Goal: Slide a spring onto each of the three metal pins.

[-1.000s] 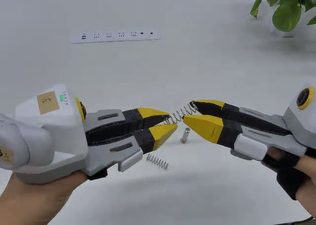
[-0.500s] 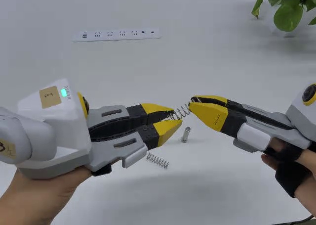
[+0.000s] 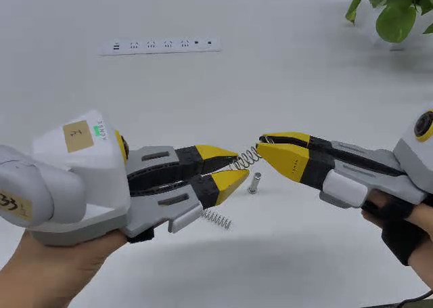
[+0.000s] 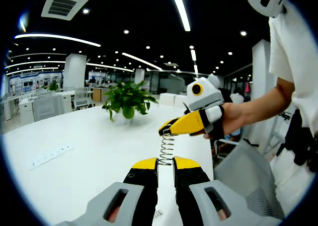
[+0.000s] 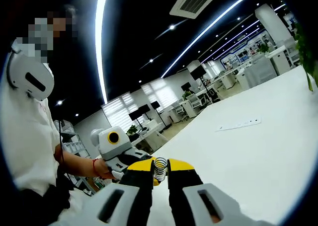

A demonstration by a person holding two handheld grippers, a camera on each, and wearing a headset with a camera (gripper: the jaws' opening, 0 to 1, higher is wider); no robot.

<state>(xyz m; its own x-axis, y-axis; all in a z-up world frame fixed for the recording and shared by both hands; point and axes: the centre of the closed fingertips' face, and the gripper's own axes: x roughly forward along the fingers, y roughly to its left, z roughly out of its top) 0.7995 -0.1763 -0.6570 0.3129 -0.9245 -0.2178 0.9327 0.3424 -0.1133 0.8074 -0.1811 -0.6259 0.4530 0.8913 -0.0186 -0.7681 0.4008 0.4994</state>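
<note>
Though thin, the coiled spring (image 3: 245,158) bridges yellow fingers (image 3: 287,162).

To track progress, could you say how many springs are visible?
2: a held spring between left gripper and right gripper; a loose spring on the table by the pin. Others may be hidden.

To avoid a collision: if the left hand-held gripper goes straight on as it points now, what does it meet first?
Likely the right hand-held gripper, whose yellow tips face the left hand-held gripper across the spring both hold; depth is unclear.
</note>
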